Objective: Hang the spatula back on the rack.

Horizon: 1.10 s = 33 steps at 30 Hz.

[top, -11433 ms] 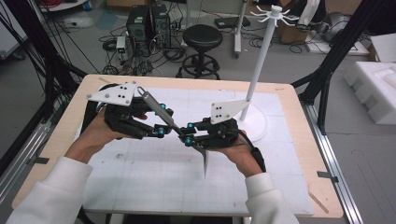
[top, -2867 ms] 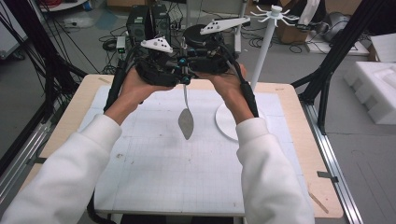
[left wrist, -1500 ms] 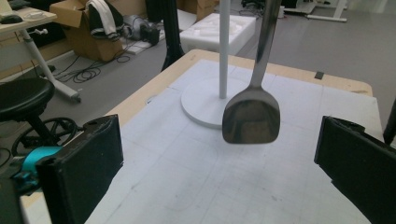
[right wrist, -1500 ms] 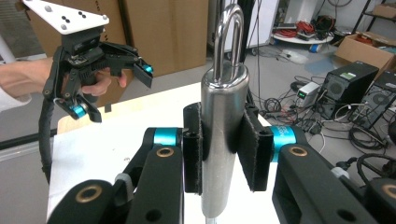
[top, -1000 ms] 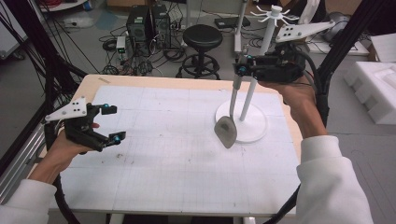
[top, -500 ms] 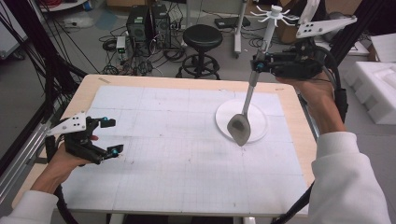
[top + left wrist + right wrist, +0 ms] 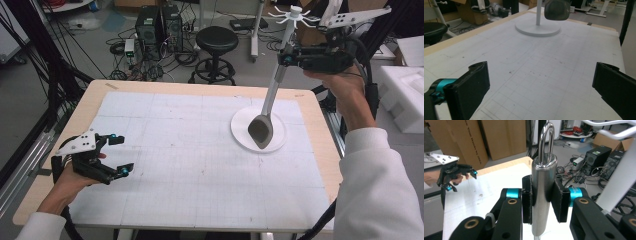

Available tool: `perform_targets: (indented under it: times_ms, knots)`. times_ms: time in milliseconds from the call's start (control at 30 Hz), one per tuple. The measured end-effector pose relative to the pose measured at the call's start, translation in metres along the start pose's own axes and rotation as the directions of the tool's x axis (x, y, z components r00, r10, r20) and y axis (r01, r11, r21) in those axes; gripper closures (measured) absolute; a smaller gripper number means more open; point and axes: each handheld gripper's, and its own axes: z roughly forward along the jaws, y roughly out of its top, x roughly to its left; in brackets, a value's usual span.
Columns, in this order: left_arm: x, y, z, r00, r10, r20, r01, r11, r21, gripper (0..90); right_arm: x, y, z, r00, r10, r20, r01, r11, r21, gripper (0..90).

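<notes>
Your right gripper [image 7: 286, 58] is clamped on the metal handle of the ladle [image 7: 262, 131], up near the end that carries the hanging loop [image 7: 546, 140]; in the right gripper view the two black pads press flat against the handle's sides, with the loop standing free above them. You hold it that way, I judge, so the loop stays uncovered and can be slipped over one of the hooks [image 7: 294, 16] at the top of the white stand [image 7: 289, 35]. The ladle hangs nearly upright from your grip, its bowl low over the stand's round base [image 7: 240, 132] (whether it brushes the base or clears it I cannot tell from above), and the handle runs close alongside the stand's post. Raised this high, the loop is near the level of the hooks, so what remains looks like a small lift and a sideways nudge to catch one. Your left gripper [image 7: 120, 155] sits well apart at the near left of the tabletop [image 7: 190, 165], low over the gridded mat, its jaws spread wide with nothing between them; parked there, it keeps out of the right arm's way. From that side, its camera looks across the mat at the base [image 7: 537, 28] and the ladle's bowl [image 7: 557, 9].
</notes>
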Motion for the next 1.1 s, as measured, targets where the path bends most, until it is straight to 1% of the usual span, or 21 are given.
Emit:
perform_targets:
  times_ms: [67, 167, 200, 267, 433, 467, 533, 600, 700, 800, 833, 933, 1033, 1067, 1100]
  knots:
    - [0.000, 0.000, 0.000, 1.0000, -0.001, -0.002, 0.001, 1.0000, 0.001, 1.7, -0.001, 0.000, -0.001, 1.0000, 0.008, 0.000, -0.008, 1.000, -0.001, 73.4]
    - [0.001, -0.001, 0.000, 1.0000, -0.005, -0.002, 0.005, 1.0000, 0.005, 1.7, -0.008, -0.001, -0.003, 0.9999, 0.015, 0.008, -0.015, 1.000, -0.008, 73.4]
    - [0.001, -0.001, 0.000, 1.0000, -0.005, -0.002, 0.005, 1.0000, 0.005, 1.7, -0.008, -0.001, -0.003, 0.9999, 0.015, 0.008, -0.015, 1.000, -0.008, 73.4]
    - [0.004, -0.002, 0.001, 0.9999, -0.014, -0.010, 0.014, 0.9998, 0.011, 1.7, -0.012, 0.000, -0.001, 0.9998, 0.016, 0.006, -0.016, 1.000, -0.001, 73.4]
    - [0.006, -0.002, 0.002, 0.9998, -0.018, -0.012, 0.018, 0.9996, 0.020, 1.7, -0.018, 0.000, 0.002, 0.9997, 0.023, 0.002, -0.023, 1.000, 0.000, 73.4]
    - [0.006, -0.003, 0.003, 0.9998, -0.018, -0.010, 0.018, 0.9995, 0.027, 1.7, -0.020, 0.001, 0.004, 0.9999, 0.017, -0.002, -0.017, 1.000, -0.009, 73.4]
    - [0.007, -0.003, 0.003, 0.9998, -0.018, -0.011, 0.018, 0.9995, 0.027, 1.7, -0.022, 0.001, 0.005, 0.9998, 0.019, -0.004, -0.019, 1.000, -0.019, 73.4]
    - [0.007, -0.003, 0.003, 0.9997, -0.021, -0.014, 0.021, 0.9994, 0.026, 1.7, -0.025, 0.000, 0.006, 0.9998, 0.020, -0.004, -0.020, 1.000, -0.021, 73.4]
    - [0.008, -0.003, 0.002, 0.9995, -0.027, -0.016, 0.028, 0.9994, 0.023, 1.7, -0.027, 0.000, 0.007, 0.9995, 0.032, -0.005, -0.032, 0.999, -0.017, 73.4]
    - [0.008, -0.003, 0.003, 0.9995, -0.027, -0.017, 0.027, 0.9993, 0.024, 1.7, -0.028, -0.001, 0.008, 0.9996, 0.029, -0.005, -0.029, 0.999, -0.016, 73.4]
    - [0.008, -0.003, 0.003, 0.9995, -0.029, -0.015, 0.029, 0.9993, 0.025, 1.7, -0.029, -0.001, 0.007, 0.9992, 0.041, -0.004, -0.041, 0.999, -0.012, 73.4]
    - [0.008, -0.003, 0.003, 0.9995, -0.028, -0.013, 0.029, 0.9993, 0.024, 1.7, -0.031, 0.000, 0.006, 0.9995, 0.032, -0.005, -0.032, 0.999, -0.020, 73.4]
    - [0.008, -0.003, 0.003, 0.9993, -0.032, -0.017, 0.033, 0.9992, 0.023, 1.7, -0.031, 0.002, 0.006, 0.9993, 0.036, -0.006, -0.036, 0.999, -0.020, 73.4]
    - [0.008, -0.003, 0.002, 0.9993, -0.033, -0.016, 0.033, 0.9992, 0.023, 1.7, -0.031, 0.002, 0.006, 0.9991, 0.042, -0.007, -0.042, 0.999, -0.010, 73.4]
    - [0.008, -0.003, 0.002, 0.9994, -0.031, -0.016, 0.032, 0.9992, 0.024, 1.7, -0.032, 0.003, 0.006, 0.9993, 0.037, -0.004, -0.038, 0.999, -0.014, 73.4]
